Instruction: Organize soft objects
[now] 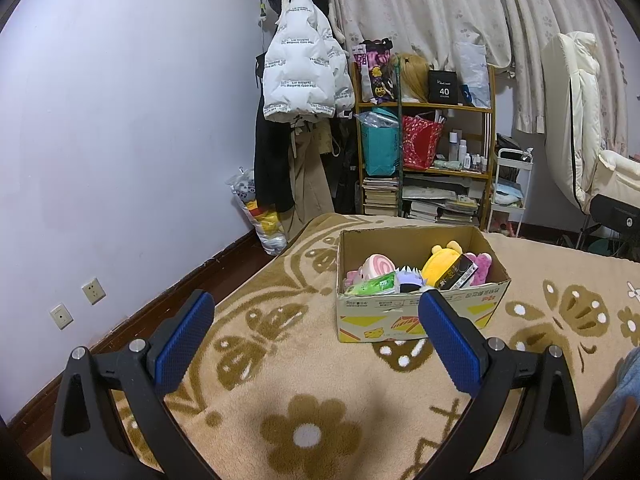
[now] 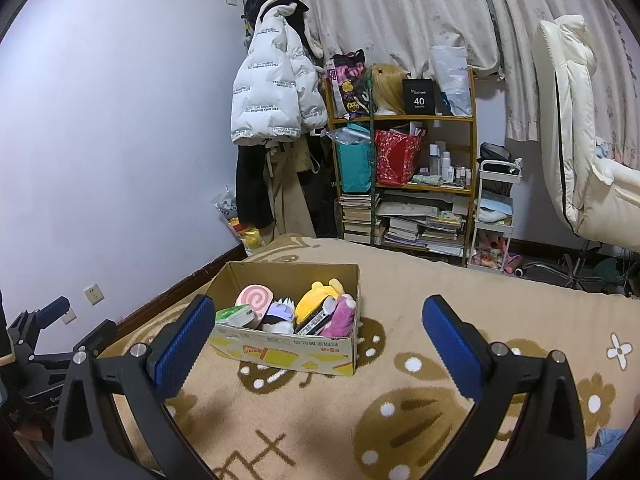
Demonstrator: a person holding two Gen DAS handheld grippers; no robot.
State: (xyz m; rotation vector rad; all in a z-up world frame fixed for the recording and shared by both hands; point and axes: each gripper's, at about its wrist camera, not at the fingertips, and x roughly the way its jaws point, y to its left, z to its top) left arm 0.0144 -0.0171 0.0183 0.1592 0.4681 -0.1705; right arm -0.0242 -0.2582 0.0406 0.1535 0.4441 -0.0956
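A cardboard box (image 1: 412,320) sits on a tan patterned blanket (image 1: 304,380). It holds several soft toys: a yellow plush (image 1: 440,260), a pink swirl plush (image 1: 378,266), a purple plush (image 1: 482,266), a green pack (image 1: 372,284) and a black box (image 1: 458,274). My left gripper (image 1: 316,316) is open and empty, above the blanket in front of the box. In the right wrist view the box (image 2: 280,354) lies ahead to the left, with the yellow plush (image 2: 316,300) inside. My right gripper (image 2: 318,318) is open and empty. The left gripper (image 2: 60,320) shows at the far left.
A wooden shelf (image 1: 428,152) with books and bags stands behind the bed, beside hanging coats (image 1: 304,80). A white cart (image 1: 510,184) and a cream chair (image 1: 580,128) are at the right. A wall (image 1: 120,140) runs along the left.
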